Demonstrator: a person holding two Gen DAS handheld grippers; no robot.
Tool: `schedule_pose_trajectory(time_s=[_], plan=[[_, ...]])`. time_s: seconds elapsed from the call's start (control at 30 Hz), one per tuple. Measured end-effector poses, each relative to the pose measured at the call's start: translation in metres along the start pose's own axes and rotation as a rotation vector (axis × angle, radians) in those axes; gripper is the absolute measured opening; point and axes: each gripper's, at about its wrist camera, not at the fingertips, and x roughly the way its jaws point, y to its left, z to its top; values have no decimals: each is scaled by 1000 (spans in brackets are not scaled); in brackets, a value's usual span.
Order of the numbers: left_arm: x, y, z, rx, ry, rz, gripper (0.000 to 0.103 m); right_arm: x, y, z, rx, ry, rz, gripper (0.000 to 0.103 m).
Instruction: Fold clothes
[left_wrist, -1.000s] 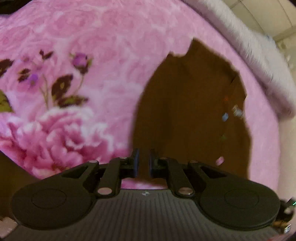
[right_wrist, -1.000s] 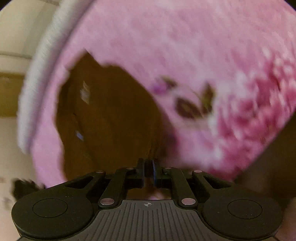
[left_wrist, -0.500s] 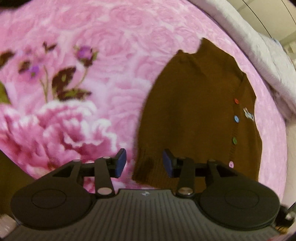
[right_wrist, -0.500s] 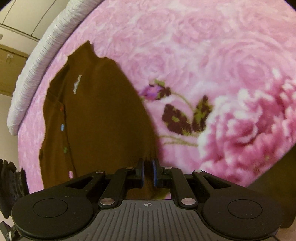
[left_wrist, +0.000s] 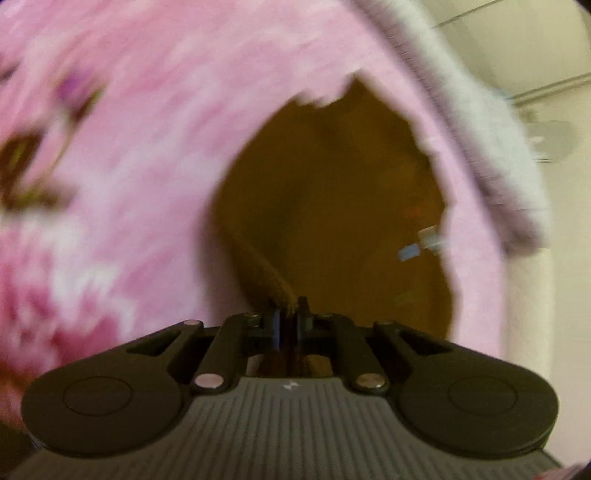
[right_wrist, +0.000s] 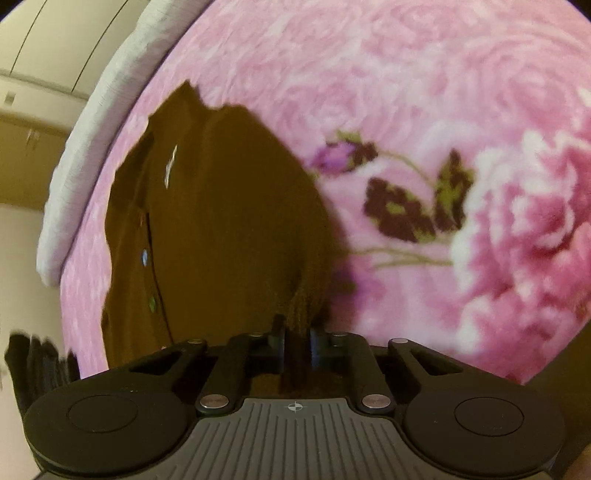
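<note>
The brown cardigan (right_wrist: 229, 229) lies spread on the pink floral blanket (right_wrist: 424, 92), its collar end toward the white edge of the bed (right_wrist: 107, 110), button strip w/ coloured buttons (right_wrist: 144, 257) along 1 side. Both grippers have it by the near hem. The left gripper (left_wrist: 288, 326) has its jaws pinched nearly together on a raised tongue of hem (left_wrist: 266, 277), which stands up off the blanket; the right gripper (right_wrist: 297, 339) is clamped the same way on a bunch of knit at the hem's other corner. Holding 2 corners at once makes sense for a fold: it keeps the edge taut and square so the lower part can travel as 1 panel, prob. toward the collar, rather than sagging in the middle. The left view is heavily blurred, so fine detail there is uncertain. Whether the sleeves are tucked in already I can't tell; none show beside the body.
</note>
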Motion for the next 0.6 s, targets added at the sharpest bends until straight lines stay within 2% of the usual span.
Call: schedule_pose_trajectory(time_s=[0.07, 0.13, 0.2, 0.33, 0.43, 0.5, 0.57, 0.6], plan=[[-16, -21, 35, 24, -36, -81, 4, -13, 20, 8, 31, -65, 47, 9], [-32, -47, 78, 81, -81, -158, 4, -28, 57, 32, 19, -142, 112, 7], [-43, -75, 119, 148, -112, -224, 4, -42, 94, 56, 7, -220, 176, 7], [-80, -151, 201, 330, -237, -338, 4, -73, 183, 106, -65, -392, 289, 7], [-123, -200, 234, 437, -341, -424, 4, -107, 246, 130, -125, -516, 384, 7], [-151, -216, 241, 483, -394, -460, 4, -134, 276, 132, -161, -577, 444, 7], [-177, -220, 236, 509, -432, -480, 4, -153, 293, 126, -187, -605, 482, 7], [-187, -214, 229, 511, -446, -477, 4, -146, 284, 118, -182, -577, 469, 7]])
